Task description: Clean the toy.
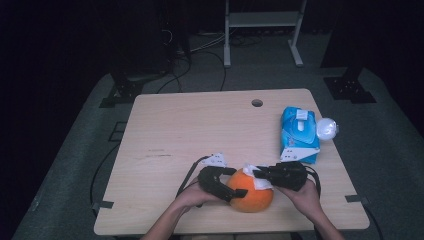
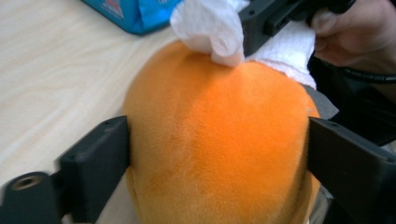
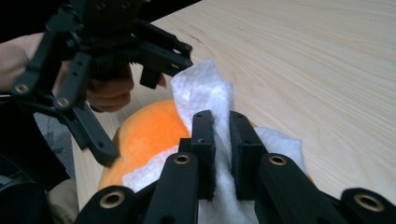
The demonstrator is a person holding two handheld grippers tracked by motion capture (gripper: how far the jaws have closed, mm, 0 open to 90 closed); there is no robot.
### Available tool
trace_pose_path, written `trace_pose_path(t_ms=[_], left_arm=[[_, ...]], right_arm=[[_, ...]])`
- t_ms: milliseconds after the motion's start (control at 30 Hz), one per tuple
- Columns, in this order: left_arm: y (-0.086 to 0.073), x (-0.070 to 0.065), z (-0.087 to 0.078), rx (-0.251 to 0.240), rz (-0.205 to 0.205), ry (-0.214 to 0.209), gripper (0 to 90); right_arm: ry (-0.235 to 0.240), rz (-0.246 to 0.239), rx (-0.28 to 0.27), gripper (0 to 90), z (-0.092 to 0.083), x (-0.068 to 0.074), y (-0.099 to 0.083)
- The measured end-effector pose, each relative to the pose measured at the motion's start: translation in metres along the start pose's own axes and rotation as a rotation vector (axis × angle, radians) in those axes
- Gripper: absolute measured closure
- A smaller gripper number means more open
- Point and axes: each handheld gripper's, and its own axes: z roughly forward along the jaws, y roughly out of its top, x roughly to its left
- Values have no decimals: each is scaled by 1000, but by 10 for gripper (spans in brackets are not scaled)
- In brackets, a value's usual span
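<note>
Orange plush ball sits clamped in the left tool; the right tool, pinching a white wipe, wipes its top, the sides seem left.

Our left gripper: matt black, angular linkage arms with brass-coloured pivot bushings, flat rectangular jaws, and a black cable looping behind it. Our right gripper: same black build, brass-ringed pivots at the jaw bases, small screw holes in each jaw. Our forearms are bare, no sleeves.
</note>
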Motion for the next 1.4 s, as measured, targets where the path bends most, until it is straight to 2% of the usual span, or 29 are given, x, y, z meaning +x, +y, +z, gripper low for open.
trace_pose_path(t_ms=[67,133,200,300,367,400,433,467,533,600,667,767,833,867,933,967,1033,1100,1167,1233,1300,1333,1400], left_arm=[[2,-3,-3,0,31,20,231],[5,-8,-7,-25,83,48,316],[11,-16,-9,-57,173,91,344],[21,-25,-17,-71,312,158,348],[21,-26,-19,-70,368,186,344],[20,-25,-19,-61,377,194,337],[17,-22,-17,-52,365,193,318],[15,-18,-16,-46,335,175,277],[12,-10,-16,-62,245,149,177],[11,-4,-17,-79,172,136,109],[9,-1,-16,-68,124,113,106],[6,-6,-11,-58,169,121,194],[7,-11,-11,-44,201,128,214],[7,-11,-11,-37,213,137,224],[7,-11,-11,-44,199,139,235],[6,-11,-12,-43,203,138,236],[6,-11,-12,-43,199,142,238],[6,-11,-13,-43,202,134,232],[9,-9,-15,-53,182,116,180],[11,-5,-18,-74,149,106,123],[10,-1,-18,-72,106,104,107],[8,0,-17,-62,102,100,120],[6,-3,-15,-56,122,110,180]], right_arm=[[-3,-7,2,812,0,1,0],[-4,-3,-8,812,-2,0,2],[-3,-5,-43,813,-6,1,6],[-18,-35,-91,812,-12,8,13],[-18,-49,-114,812,-12,10,15],[-17,-48,-111,812,-11,9,15],[-19,-50,-97,812,-8,8,14],[-22,-50,-80,812,-5,6,12],[-16,-39,-55,813,3,4,7],[-13,-39,-55,813,7,4,4],[-15,-50,-47,813,7,8,6],[-20,-88,-49,812,11,19,8],[3,-114,-55,812,14,27,10],[0,-128,-52,812,15,30,11],[-18,-141,-55,814,13,28,13],[-23,-127,-59,814,11,25,12],[-65,-109,-57,814,7,13,10],[-70,-45,-62,814,0,0,5],[-66,-16,-65,813,-4,-8,1],[-63,-4,-69,813,-5,-10,-2],[-62,-6,-69,812,-4,-11,-2],[-58,-4,-69,812,-4,-11,-2],[-61,-14,-66,811,-3,-9,0]])
